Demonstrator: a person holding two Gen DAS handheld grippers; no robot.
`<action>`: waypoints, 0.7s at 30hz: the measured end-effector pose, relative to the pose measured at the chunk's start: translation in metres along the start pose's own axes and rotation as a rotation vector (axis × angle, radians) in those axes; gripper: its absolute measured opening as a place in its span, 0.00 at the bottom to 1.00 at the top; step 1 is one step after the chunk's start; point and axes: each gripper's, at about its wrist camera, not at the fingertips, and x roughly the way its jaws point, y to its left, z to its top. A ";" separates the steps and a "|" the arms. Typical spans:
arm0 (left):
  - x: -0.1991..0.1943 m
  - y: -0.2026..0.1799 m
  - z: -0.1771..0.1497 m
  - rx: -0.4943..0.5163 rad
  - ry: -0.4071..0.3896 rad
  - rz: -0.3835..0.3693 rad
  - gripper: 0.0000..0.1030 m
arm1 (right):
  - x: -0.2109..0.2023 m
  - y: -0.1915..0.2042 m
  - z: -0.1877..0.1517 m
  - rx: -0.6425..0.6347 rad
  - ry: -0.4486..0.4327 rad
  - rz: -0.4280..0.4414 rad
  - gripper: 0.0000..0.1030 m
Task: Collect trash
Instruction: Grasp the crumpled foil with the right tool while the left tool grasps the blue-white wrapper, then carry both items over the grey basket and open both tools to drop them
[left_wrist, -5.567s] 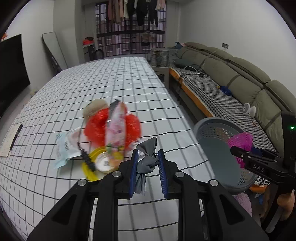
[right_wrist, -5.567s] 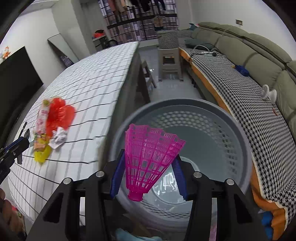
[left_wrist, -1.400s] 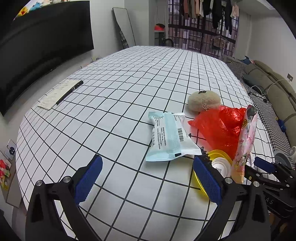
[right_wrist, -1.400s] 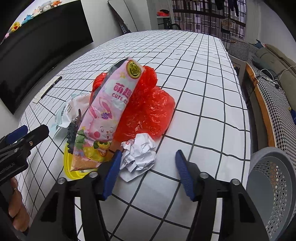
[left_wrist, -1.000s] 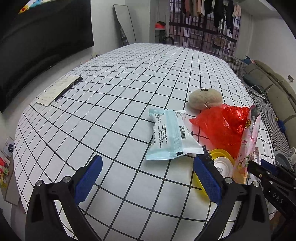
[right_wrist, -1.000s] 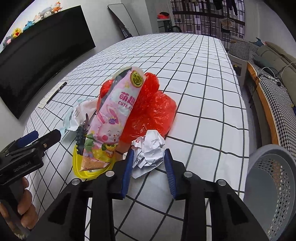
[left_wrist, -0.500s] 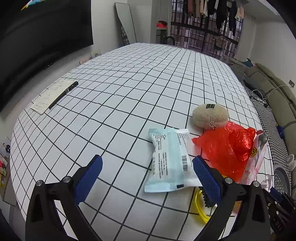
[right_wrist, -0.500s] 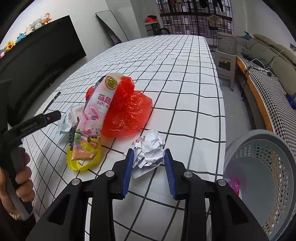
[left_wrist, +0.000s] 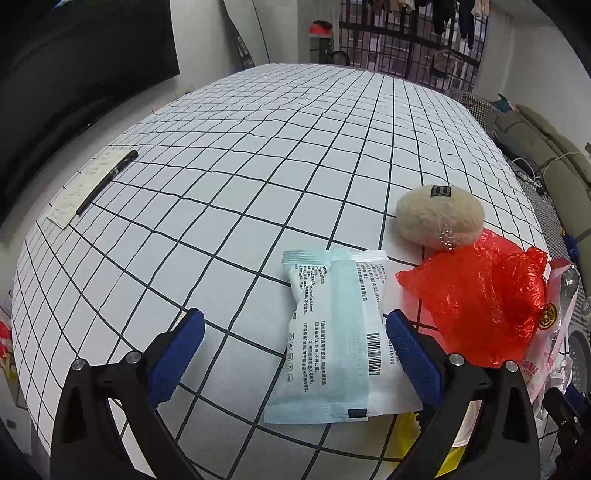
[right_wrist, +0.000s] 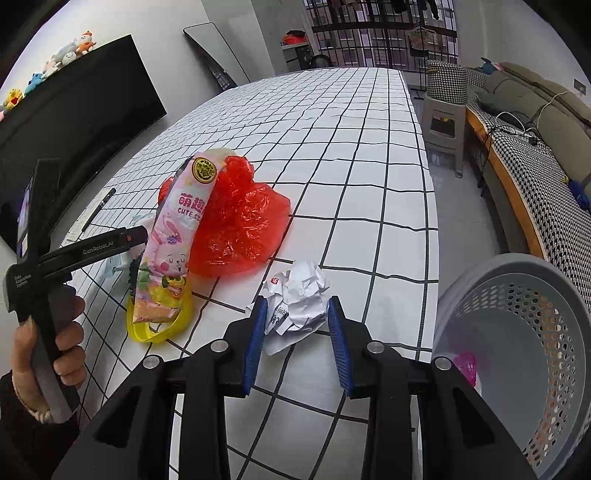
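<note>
**gridfan:** Checked white tabletop (right_wrist: 369, 155), long one, sofa along one side. Main item right now is the crumpled paper ball (right_wrist: 297, 295), sitting near the tabletop's edge on the basket side. The right tongs (right_wrist: 297, 328) are clenched on it, a blue pad on each flank. It's white with bits of print and a small red mark, all creases and points.

**binday:** That'll weigh nothing and squash easily, so I'd guess a grip across the fat middle, like it has now, is the way to go. Squeeze a loose flap and it could just unfold and slip out. Where's it headed?

**gridfan:** Grey perforated basket (right_wrist: 517, 306), just off that same edge, something pink already at the bottom.

**binday:** And the other side?

**gridfan:** Left tongs (left_wrist: 291, 354) gape wide with nothing held, hovering around a pale blue-and-white packet (left_wrist: 340, 332) lying flat. Thin, slick film by the look of it, probably slippery, so pinching across its width seems safest. Next to it: red plastic bag (left_wrist: 476, 295), pink snack wrapper (right_wrist: 170, 243), yellow ring (right_wrist: 162, 328), and a beige plush pouch (left_wrist: 439, 214) further in.
</note>
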 end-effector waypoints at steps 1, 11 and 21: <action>0.002 0.001 0.000 -0.003 0.007 0.002 0.94 | 0.000 0.000 0.000 -0.001 0.000 0.001 0.32; 0.013 0.005 -0.004 -0.010 0.043 -0.034 0.67 | 0.000 0.001 -0.001 -0.001 -0.002 0.001 0.32; -0.013 0.018 -0.007 -0.019 -0.029 -0.014 0.57 | -0.008 0.003 -0.003 -0.004 -0.014 -0.004 0.32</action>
